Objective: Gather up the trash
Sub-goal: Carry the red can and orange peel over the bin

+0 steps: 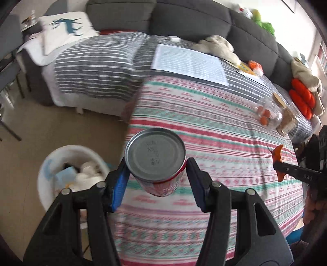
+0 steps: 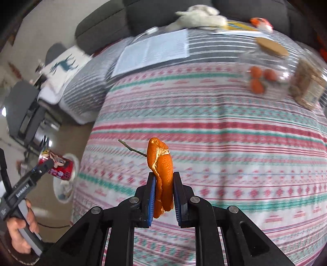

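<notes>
My left gripper (image 1: 156, 165) is shut on a red drink can (image 1: 156, 159), its silver end facing the camera, held above the left edge of the striped tablecloth (image 1: 214, 133). A white trash bin (image 1: 69, 176) with crumpled waste stands on the floor below left. My right gripper (image 2: 163, 184) is shut on an orange peel (image 2: 161, 169) with a thin stem, held above the cloth. The peel also shows in the left wrist view (image 1: 278, 157), and the can in the right wrist view (image 2: 57, 165), with the bin (image 2: 63, 188) behind it.
Two glass jars stand at the table's far right, one with small oranges (image 1: 269, 114), one with grainy food (image 2: 306, 86). An open book (image 1: 190, 63) lies at the far side. A grey sofa (image 1: 184, 18) with a striped blanket and a deer pillow (image 1: 65, 30) sits behind.
</notes>
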`<state>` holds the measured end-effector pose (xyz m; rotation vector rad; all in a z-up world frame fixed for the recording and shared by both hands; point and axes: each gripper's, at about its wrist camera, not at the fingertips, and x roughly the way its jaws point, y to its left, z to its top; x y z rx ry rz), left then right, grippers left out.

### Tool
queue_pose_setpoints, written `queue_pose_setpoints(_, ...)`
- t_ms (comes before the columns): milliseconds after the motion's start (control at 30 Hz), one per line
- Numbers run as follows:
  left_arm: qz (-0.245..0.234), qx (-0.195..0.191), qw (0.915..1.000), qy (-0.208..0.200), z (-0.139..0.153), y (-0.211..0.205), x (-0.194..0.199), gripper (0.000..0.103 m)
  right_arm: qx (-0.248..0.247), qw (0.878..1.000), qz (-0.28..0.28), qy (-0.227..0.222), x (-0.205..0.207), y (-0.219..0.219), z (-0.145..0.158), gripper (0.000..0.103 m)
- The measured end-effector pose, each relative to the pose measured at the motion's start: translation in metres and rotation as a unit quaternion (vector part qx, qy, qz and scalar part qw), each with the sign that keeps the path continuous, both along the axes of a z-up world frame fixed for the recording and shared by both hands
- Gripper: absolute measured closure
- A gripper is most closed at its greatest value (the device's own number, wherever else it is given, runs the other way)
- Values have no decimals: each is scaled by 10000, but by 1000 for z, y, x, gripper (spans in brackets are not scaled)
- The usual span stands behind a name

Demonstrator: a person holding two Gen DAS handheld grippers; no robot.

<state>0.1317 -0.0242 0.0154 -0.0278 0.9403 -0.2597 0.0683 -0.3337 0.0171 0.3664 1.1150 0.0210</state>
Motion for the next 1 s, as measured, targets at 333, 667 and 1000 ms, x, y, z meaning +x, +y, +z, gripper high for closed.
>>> queue_pose_setpoints(333, 1029, 46, 9942, 316, -22, 114, 5, 46, -81, 9972, 721, 189, 36, 87, -19, 86)
queue_pose_setpoints(667, 1578, 338, 9839, 767, -55, 169, 16, 46, -53, 9921, 1226, 271, 63, 167, -31, 86)
queue_pose_setpoints(1000, 1481, 379, 9779, 1429, -97, 176, 27, 45, 31, 9867, 1600, 286, 79, 230, -43, 86)
